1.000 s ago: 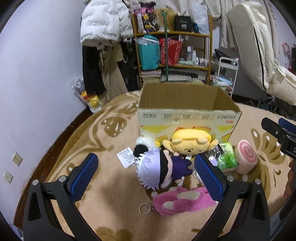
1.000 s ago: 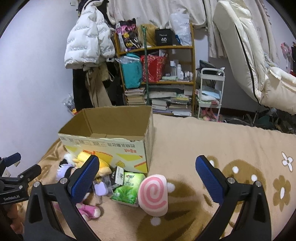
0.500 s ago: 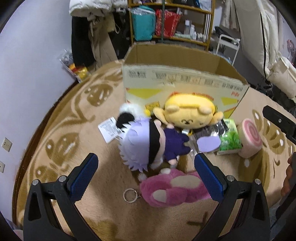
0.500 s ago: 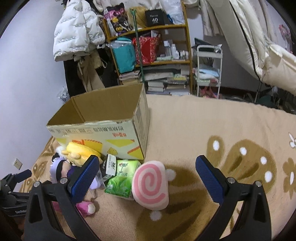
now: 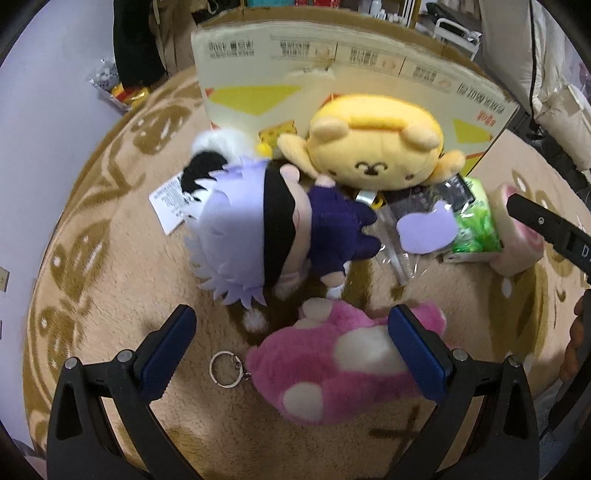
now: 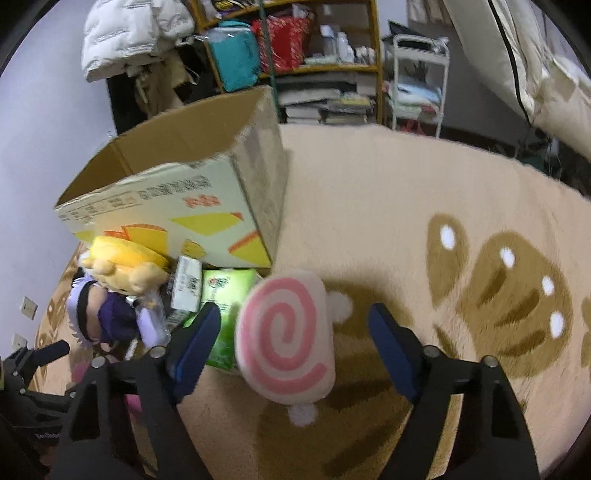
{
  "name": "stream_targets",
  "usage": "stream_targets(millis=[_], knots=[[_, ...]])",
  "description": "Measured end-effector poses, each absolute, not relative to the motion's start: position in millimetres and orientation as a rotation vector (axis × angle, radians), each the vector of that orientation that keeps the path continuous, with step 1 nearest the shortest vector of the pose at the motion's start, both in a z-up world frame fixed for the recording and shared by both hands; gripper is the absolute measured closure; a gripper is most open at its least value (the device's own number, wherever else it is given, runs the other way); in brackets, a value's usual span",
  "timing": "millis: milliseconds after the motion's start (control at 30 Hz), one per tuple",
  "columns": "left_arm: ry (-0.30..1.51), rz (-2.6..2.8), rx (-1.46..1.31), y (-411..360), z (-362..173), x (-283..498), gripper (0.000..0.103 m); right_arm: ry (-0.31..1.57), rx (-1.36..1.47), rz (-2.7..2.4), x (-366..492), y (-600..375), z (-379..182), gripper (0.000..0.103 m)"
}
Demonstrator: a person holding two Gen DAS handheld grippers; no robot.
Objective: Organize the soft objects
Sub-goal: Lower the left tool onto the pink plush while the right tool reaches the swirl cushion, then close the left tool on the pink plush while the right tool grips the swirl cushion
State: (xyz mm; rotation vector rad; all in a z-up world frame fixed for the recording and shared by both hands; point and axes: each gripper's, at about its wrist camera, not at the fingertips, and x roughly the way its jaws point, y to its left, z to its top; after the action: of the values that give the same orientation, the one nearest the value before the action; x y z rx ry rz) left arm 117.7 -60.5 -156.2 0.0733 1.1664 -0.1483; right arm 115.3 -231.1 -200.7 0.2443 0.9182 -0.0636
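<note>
A tan carpet with brown flower patterns covers the floor, and on it an open cardboard box stands upright, its printed yellow-and-white side facing a heap of soft toys. Behind the box, a wooden shelf unit holds bags and stacked books, with a white puffer jacket hanging to one side.

Against the box wall lies a yellow dog plush, its long axis running along the box and its face turned toward the left wrist camera. Just in front of it a lavender-haired doll in dark purple clothes lies on its side, head pointing away from the swirl cushion. Nearest the left gripper, a pink plush lies flat on the carpet, a metal key ring attached at its edge; the gripper's blue pads stand wide apart on either side of the plush, not touching it.

The right gripper is likewise spread wide, framing a round cushion with a pink swirl that stands on its edge, swirl face toward the camera. A green packet sits touching the cushion, between it and the doll.
</note>
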Motion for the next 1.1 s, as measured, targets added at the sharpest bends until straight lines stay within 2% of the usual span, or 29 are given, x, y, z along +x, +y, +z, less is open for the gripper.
stream_targets(millis=[267,300,333,433,533,633,767,900,1100], knots=[[1.215,-0.189,0.045,-65.6,-165.1,117.1,0.001,0.962,0.276,-0.063,122.7,-237.1,-209.7,0.022],[1.22,-0.196,0.036,-65.4,-165.9,117.3,0.004,0.964,0.278,-0.06,123.5,-236.8,-210.0,0.022],[1.227,-0.205,0.021,-65.1,-165.9,116.2,0.011,0.964,0.278,-0.058,123.2,-236.3,-210.4,0.022],[1.23,-0.22,0.004,-66.3,-165.2,114.3,0.019,0.967,0.298,-0.039,125.3,-239.4,-211.7,0.027],[1.233,-0.252,-0.017,-69.1,-163.4,112.9,0.032,0.968,0.307,-0.029,125.1,-239.2,-213.1,0.033],[1.233,-0.256,-0.023,-68.9,-163.5,113.2,0.034,0.978,0.33,0.0,123.5,-236.2,-214.9,0.046],[1.222,-0.26,-0.021,-71.0,-160.1,108.8,0.039,0.985,0.328,0.008,123.3,-233.7,-216.0,0.053],[1.227,-0.259,-0.025,-69.8,-158.6,107.9,0.039,0.984,0.326,0.007,122.2,-232.9,-215.8,0.053],[1.281,-0.264,-0.067,-63.1,-165.3,114.5,0.032,0.984,0.304,0.008,117.9,-227.7,-213.8,0.053]])
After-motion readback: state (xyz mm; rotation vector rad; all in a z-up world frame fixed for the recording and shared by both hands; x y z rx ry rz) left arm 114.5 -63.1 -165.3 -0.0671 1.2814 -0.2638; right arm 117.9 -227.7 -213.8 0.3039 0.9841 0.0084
